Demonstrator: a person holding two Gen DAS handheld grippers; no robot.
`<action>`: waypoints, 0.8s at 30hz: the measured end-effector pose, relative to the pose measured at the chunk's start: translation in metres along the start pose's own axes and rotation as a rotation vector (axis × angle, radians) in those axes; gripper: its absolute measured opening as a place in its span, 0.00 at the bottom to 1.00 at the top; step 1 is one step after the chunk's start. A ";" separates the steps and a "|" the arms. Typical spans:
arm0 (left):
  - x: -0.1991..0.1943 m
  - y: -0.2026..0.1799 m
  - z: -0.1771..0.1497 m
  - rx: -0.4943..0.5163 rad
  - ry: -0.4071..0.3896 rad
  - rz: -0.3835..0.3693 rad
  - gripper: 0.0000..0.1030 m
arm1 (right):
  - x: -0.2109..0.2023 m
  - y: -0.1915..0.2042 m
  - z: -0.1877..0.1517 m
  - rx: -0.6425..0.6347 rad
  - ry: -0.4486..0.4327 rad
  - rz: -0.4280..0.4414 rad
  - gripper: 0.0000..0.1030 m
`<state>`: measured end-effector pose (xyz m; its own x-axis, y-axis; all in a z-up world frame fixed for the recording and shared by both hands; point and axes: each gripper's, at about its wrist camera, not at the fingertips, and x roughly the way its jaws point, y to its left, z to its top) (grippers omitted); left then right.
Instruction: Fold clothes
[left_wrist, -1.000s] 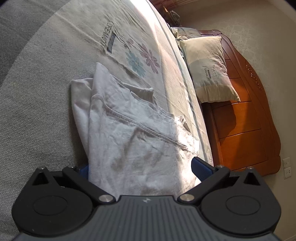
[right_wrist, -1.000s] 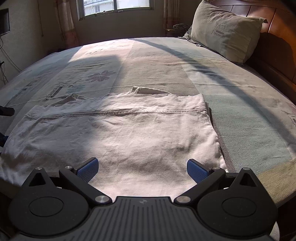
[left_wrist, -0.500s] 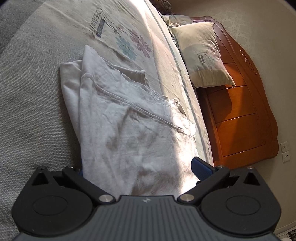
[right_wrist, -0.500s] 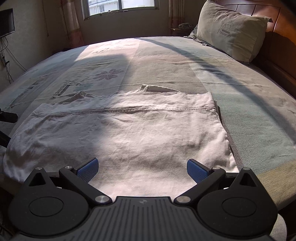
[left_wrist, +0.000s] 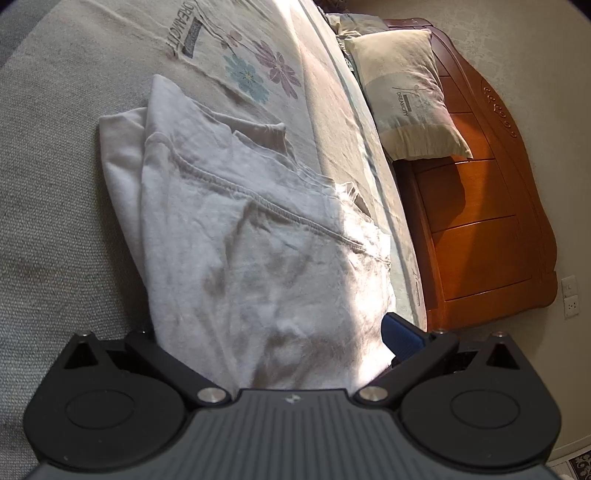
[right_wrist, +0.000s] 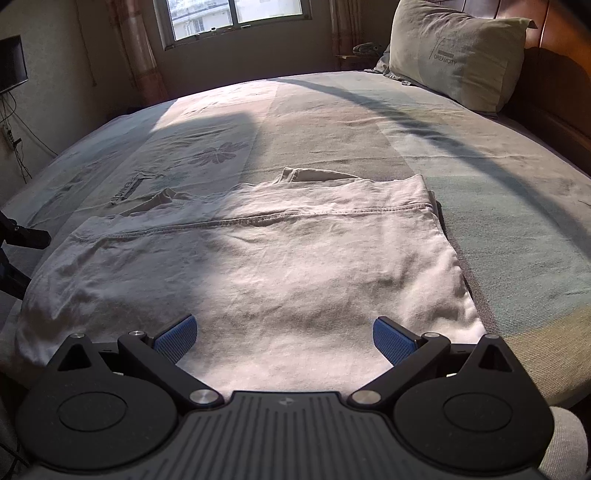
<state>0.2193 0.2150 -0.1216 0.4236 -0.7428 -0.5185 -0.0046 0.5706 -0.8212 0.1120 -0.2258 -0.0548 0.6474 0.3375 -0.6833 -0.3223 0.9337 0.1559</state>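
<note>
White shirt (right_wrist: 258, 280) lies flat at the near edge of the bed (right_wrist: 498, 221), long axis left-right, hem seam running across. Right gripper (right_wrist: 284, 336) sits at its near edge right of centre, jaws spread, nothing held. Left gripper (left_wrist: 266, 332) is at the left end, jaws wide around cloth, not clamped.

The left gripper (left_wrist: 273, 332) holds its 2 fingers wide apart; only the blue finger (left_wrist: 400, 332) at 5 o'clock shows. The right gripper (right_wrist: 284, 334) is spread too, blue fingers (right_wrist: 176, 334) at 7 and 5 o'clock.
</note>
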 end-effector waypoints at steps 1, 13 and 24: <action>-0.001 0.002 0.001 -0.009 -0.003 -0.005 0.97 | 0.001 0.000 0.000 0.002 0.002 0.001 1.00; -0.013 0.022 -0.005 -0.047 -0.055 0.109 0.23 | 0.005 -0.006 -0.002 0.041 0.002 0.050 1.00; -0.008 -0.002 -0.011 0.055 -0.082 0.263 0.15 | 0.013 0.020 0.036 0.127 -0.013 0.403 1.00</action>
<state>0.2064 0.2159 -0.1186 0.4860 -0.5376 -0.6891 -0.0754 0.7597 -0.6459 0.1393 -0.1988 -0.0346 0.4960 0.6791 -0.5411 -0.4638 0.7340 0.4961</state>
